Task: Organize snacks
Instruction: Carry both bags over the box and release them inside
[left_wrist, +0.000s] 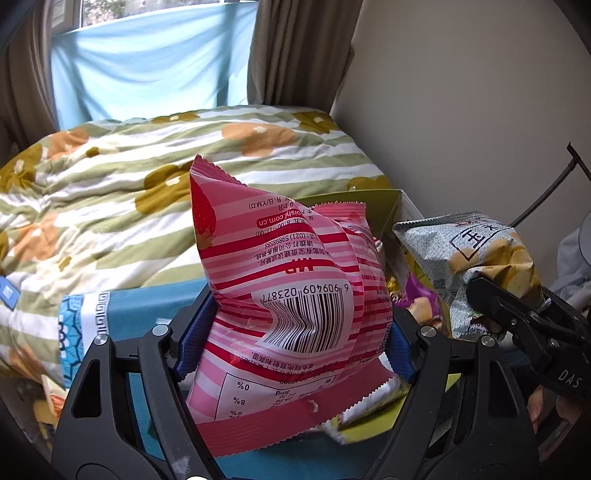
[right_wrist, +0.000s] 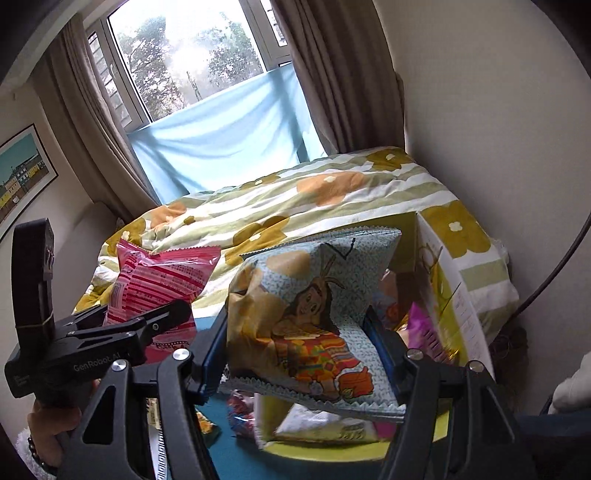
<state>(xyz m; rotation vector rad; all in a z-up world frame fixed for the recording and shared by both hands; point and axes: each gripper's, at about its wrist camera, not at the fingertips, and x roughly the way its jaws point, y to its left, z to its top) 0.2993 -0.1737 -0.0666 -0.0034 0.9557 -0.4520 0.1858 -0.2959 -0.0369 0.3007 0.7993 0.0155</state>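
Observation:
My left gripper (left_wrist: 291, 332) is shut on a pink striped snack bag (left_wrist: 291, 280) with a barcode, held upright above the blue table. It also shows in the right wrist view (right_wrist: 159, 284) at the left. My right gripper (right_wrist: 299, 347) is shut on a pale blue chip bag (right_wrist: 314, 306) with a cartoon figure, held over the open yellow-green box (right_wrist: 447, 295). The chip bag shows in the left wrist view (left_wrist: 476, 262) at the right, beside the box (left_wrist: 388, 210). Several snack packets lie inside the box.
A blue-topped table (left_wrist: 147, 314) carries loose snack packets (right_wrist: 203, 424) near its front. A bed with a flowered quilt (left_wrist: 147, 184) lies behind. A beige wall (left_wrist: 461, 110) stands right of the box. A black cable (right_wrist: 554, 269) runs along the wall.

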